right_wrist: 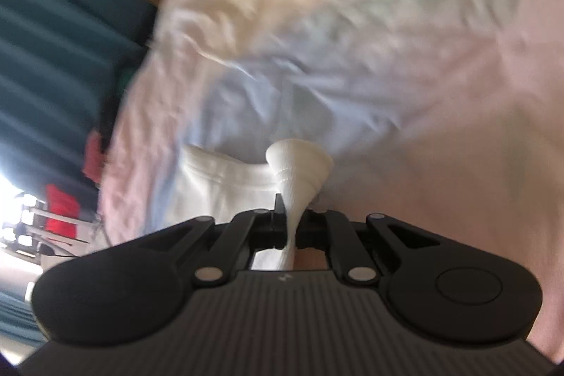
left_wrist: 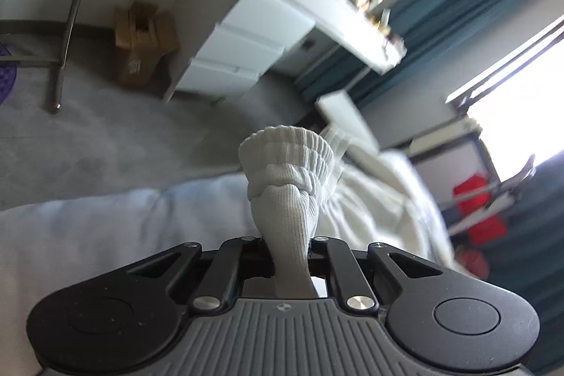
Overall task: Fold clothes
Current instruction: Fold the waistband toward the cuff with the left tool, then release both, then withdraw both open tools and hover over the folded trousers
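In the left wrist view a white ribbed sock point(left_wrist: 289, 171) sticks out forward between the jaws, its cuff bunched into a thick wad. My left gripper point(left_wrist: 287, 244) is shut on the sock's narrow part, above a pale sheet point(left_wrist: 105, 221) on the bed. The right wrist view shows my right gripper point(right_wrist: 290, 217) shut on a thin pinch of white sock point(right_wrist: 299, 164), whose end flares out ahead of the fingers. A white garment point(right_wrist: 218, 185) lies flat just left of it on the bed sheet point(right_wrist: 387, 59). Whether both grippers hold one sock, I cannot tell.
Beyond the bed lie grey carpet point(left_wrist: 88, 136), a white drawer unit point(left_wrist: 246, 41) under a cluttered desk top, a cardboard box point(left_wrist: 141, 41) and a metal chair leg point(left_wrist: 70, 23). Teal curtains point(left_wrist: 458, 6) hang by a bright window. Red items point(left_wrist: 476, 199) sit on a rack beside the bed.
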`<state>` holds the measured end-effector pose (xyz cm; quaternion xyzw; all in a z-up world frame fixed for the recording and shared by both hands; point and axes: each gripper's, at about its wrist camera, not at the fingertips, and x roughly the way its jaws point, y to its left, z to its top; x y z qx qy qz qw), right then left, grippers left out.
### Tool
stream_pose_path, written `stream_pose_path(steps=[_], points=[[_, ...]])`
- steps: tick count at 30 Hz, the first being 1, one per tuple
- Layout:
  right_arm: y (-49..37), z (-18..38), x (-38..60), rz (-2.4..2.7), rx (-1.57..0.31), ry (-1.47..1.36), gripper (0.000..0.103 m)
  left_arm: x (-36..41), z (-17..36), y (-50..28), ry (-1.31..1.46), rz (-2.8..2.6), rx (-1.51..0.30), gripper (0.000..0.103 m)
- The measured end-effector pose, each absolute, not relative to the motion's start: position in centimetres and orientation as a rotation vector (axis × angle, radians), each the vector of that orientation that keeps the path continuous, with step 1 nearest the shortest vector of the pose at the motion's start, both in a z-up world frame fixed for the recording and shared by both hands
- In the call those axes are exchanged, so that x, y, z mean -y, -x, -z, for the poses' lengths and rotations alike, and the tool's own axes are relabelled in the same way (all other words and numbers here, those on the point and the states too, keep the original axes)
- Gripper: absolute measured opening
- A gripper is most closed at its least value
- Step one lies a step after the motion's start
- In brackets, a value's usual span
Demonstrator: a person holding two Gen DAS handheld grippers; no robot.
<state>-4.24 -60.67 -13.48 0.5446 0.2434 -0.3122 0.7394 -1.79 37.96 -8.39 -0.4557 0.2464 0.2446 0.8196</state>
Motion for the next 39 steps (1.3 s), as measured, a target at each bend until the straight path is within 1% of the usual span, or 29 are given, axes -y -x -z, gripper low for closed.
stream_pose_path(steps=[3, 5, 6, 7, 8, 9, 10, 11, 12, 13, 14, 15, 16, 17, 20, 25, 33, 39], points=[[4.3, 14.2, 61.0, 0.691, -0.579, -1.224, 0.01, -38.0, 8.8, 2.0, 0.941, -0.509, -0.585, 0.015], [4.2, 13.5, 60.7, 0.691, -0.587, -1.19, 0.011, -37.5, 8.2, 2.1, 0.898, -0.507, -0.608, 0.025], [4.1, 13.0, 60.5, 0.69, -0.583, -1.162, 0.011, -37.1, 7.8, 2.2, 0.872, -0.507, -0.615, 0.028], [4.0, 12.5, 60.2, 0.681, -0.567, -1.138, 0.011, -36.6, 7.3, 2.3, 0.844, -0.504, -0.621, 0.034], [4.0, 11.8, 59.8, 0.676, -0.549, -1.108, 0.011, -36.0, 6.8, 2.4, 0.822, -0.49, -0.623, 0.047], [3.8, 11.2, 59.3, 0.678, -0.539, -1.078, 0.016, -35.4, 6.3, 2.5, 0.8, -0.476, -0.626, 0.055], [3.8, 10.5, 58.9, 0.679, -0.523, -1.05, 0.028, -34.8, 5.8, 2.6, 0.783, -0.46, -0.626, 0.068], [4.0, 9.8, 58.6, 0.679, -0.497, -1.019, 0.038, -34.1, 5.4, 2.9, 0.774, -0.441, -0.622, 0.076], [4.1, 9.2, 58.2, 0.678, -0.471, -0.989, 0.064, -33.4, 4.8, 3.1, 0.758, -0.431, -0.616, 0.078], [4.2, 8.3, 57.7, 0.685, -0.444, -0.941, 0.082, -32.5, 4.1, 3.4, 0.73, -0.424, -0.604, 0.081], [4.3, 7.5, 57.2, 0.692, -0.417, -0.892, 0.086, -31.4, 3.4, 3.5, 0.689, -0.417, -0.59, 0.083], [4.3, 6.7, 56.7, 0.692, -0.394, -0.845, 0.084, -30.3, 2.7, 3.7, 0.648, -0.411, -0.576, 0.084], [4.3, 6.0, 56.2, 0.679, -0.372, -0.808, 0.085, -29.2, 2.0, 3.9, 0.607, -0.402, -0.56, 0.087], [4.3, 5.4, 55.6, 0.655, -0.352, -0.779, 0.085, -28.1, 1.4, 4.0, 0.567, -0.39, -0.542, 0.088], [3.5, 3.8, 53.2, 0.563, -0.331, -0.682, 0.085, -24.6, 0.0, 4.0, 0.482, -0.327, -0.513, 0.089], [2.0, 1.9, 46.9, 0.327, -0.314, -0.518, 0.084, -18.3, -1.3, 3.2, 0.393, -0.161, -0.52, 0.089], [1.0, 1.5, 37.9, 0.022, -0.331, -0.359, 0.084, -7.0, -2.4, 2.6, 0.205, 0.018, -0.47, 0.09], [1.0, 2.1, 34.9, -0.009, -0.301, -0.307, 0.084, -0.1, -1.9, 0.4, 0.084, 0.095, -0.447, 0.09]])
